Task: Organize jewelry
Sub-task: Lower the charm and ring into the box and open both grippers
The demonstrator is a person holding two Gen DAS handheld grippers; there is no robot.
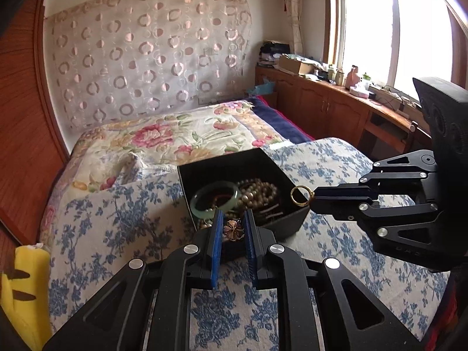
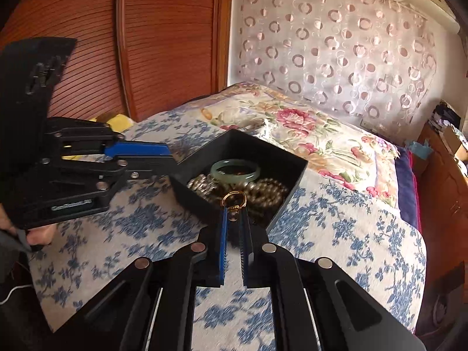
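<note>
Claws (image 1: pixel 233 219) (image 2: pixel 234 208) over box rim (image 1: pixel 295 216)

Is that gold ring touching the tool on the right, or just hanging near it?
Touching. In the right wrist view, the right tool has its fingers closed on the gold ring, pinching its lower edge above the black box.

Bed (image 1: pixel 96 234) covered by blue-floral white bedspread (image 2: pixel 336 222). Open black box (image 1: pixel 280 172) sits directly on bedspread, near middle. Floral quilt in pink and cream (image 1: pixel 163 140) lies beyond box, toward wall. Dark blue blanket (image 1: pixel 280 120) beside quilt, at window side.
</note>
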